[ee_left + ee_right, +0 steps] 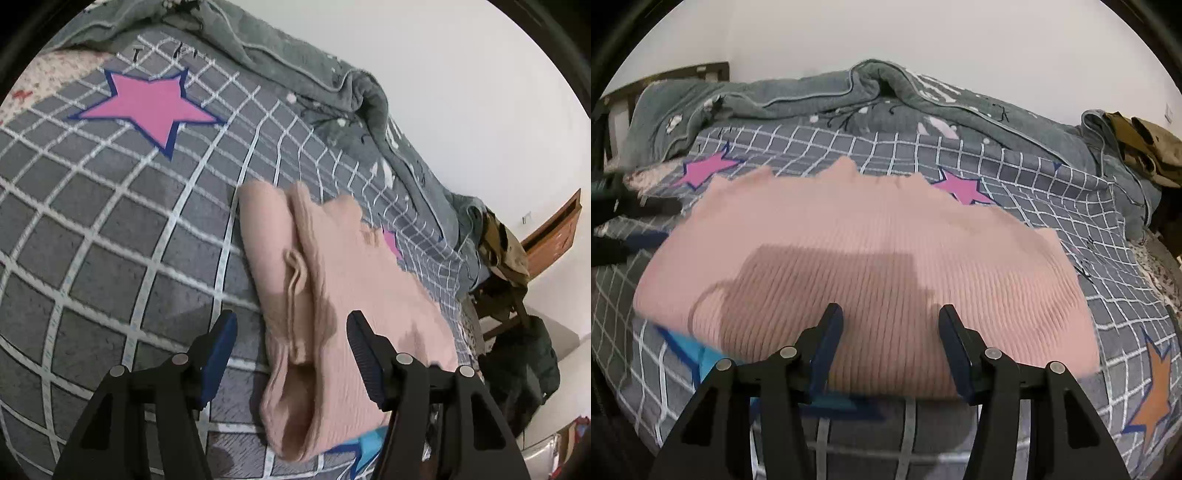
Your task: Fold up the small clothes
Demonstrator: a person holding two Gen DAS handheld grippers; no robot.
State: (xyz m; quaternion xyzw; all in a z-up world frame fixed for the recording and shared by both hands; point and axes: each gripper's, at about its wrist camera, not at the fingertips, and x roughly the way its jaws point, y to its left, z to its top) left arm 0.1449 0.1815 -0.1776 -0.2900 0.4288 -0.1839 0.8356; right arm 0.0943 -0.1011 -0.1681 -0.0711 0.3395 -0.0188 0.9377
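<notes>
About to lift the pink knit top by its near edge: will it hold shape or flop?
Likely floppy: the pink ribbed knit top already lies in soft layered folds. Its layers may slide apart if only one is pinched. It probably drags rather than slides on the checked bedsheet. Both grippers are open.

The pink top is soft ribbed knit cloth. The bed sheet is smooth matt cloth. The grey blanket looks fuzzy.
</notes>
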